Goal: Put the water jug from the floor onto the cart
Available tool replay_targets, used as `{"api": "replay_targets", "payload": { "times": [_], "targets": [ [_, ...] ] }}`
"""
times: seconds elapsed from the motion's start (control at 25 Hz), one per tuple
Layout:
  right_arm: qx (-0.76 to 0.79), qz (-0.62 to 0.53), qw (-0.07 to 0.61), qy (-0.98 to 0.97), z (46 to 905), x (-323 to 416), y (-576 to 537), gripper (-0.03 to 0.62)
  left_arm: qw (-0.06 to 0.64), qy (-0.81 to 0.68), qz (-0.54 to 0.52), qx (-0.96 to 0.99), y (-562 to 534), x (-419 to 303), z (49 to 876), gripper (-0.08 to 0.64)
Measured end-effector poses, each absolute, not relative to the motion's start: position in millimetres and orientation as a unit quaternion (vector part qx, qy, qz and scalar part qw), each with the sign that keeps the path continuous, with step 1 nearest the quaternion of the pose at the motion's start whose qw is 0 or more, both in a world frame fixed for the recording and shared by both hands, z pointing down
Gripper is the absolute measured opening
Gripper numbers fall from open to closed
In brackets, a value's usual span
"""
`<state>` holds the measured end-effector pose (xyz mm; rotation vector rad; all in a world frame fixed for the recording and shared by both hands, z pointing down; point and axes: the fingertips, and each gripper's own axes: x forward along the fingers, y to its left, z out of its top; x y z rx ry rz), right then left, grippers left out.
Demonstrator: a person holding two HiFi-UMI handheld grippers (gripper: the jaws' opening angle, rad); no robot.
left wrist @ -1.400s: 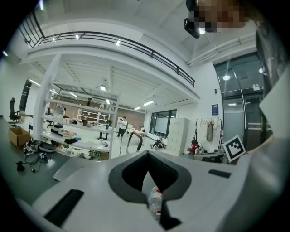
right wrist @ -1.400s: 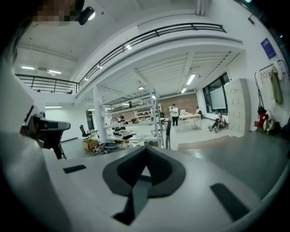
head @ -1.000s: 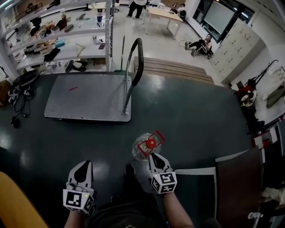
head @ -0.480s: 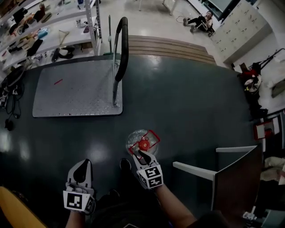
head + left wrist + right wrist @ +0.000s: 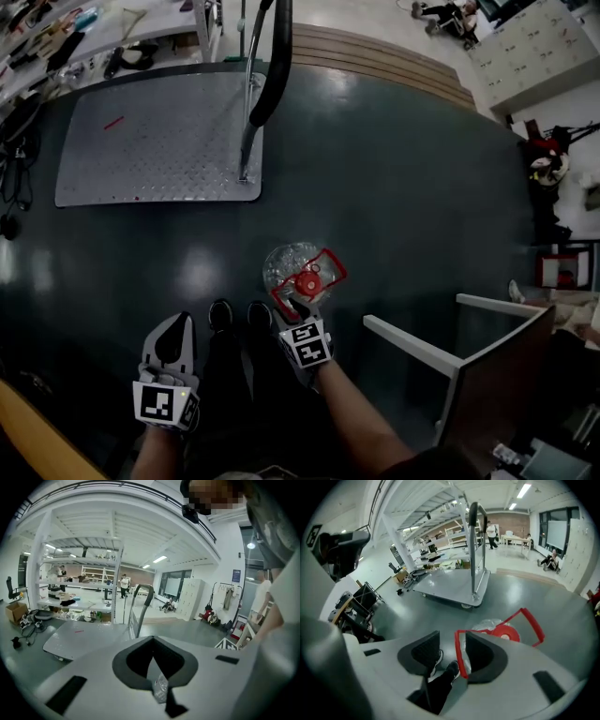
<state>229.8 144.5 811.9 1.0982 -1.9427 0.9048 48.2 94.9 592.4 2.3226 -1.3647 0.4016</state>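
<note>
Legible text, brands, numbers: none that you can read in any view.

- Your left gripper: the cube faces carry black-and-white square code patterns, with no letters or digits.
- Your right gripper: the same kind of square code patterns on its cube, with no letters or digits.
- Blue wall sign, in the left gripper view: there is print on it, but it is too small to make out.
</note>
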Motion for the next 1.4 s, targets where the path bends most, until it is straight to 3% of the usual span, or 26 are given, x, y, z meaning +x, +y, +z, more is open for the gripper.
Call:
{"api": "replay_targets", "payload": {
  "times": [0.48,0.52,0.6,1.0,1.4],
  "targets": [
    [0.39,0.358,0.458,-0.714,891.9,223.5,154.2,0.143,0.246,-0.457,0.182,0.835,82.1,53.3,658.1,0.008],
    [0.39,0.354,0.467,-0.71,894.9,224.8,154.4,0.123,0.248,-0.456,0.182,0.835,82.7,53.3,660.7,0.008],
    [0.397,0.353,0.474,-0.703,897.6,228.3,153.0,0.025,0.247,-0.454,0.181,0.836,82.3,53.6,662.5,0.008],
    [0.383,0.464,0.379,-0.704,867.6,236.0,130.4,0.025,0.236,-0.476,0.184,0.827,79.7,44.0,645.0,0.008],
    [0.325,0.471,0.308,-0.76,766.4,219.7,94.3,0.028,0.195,-0.512,0.16,0.821,60.4,34.6,589.9,0.008]
  ]
}}
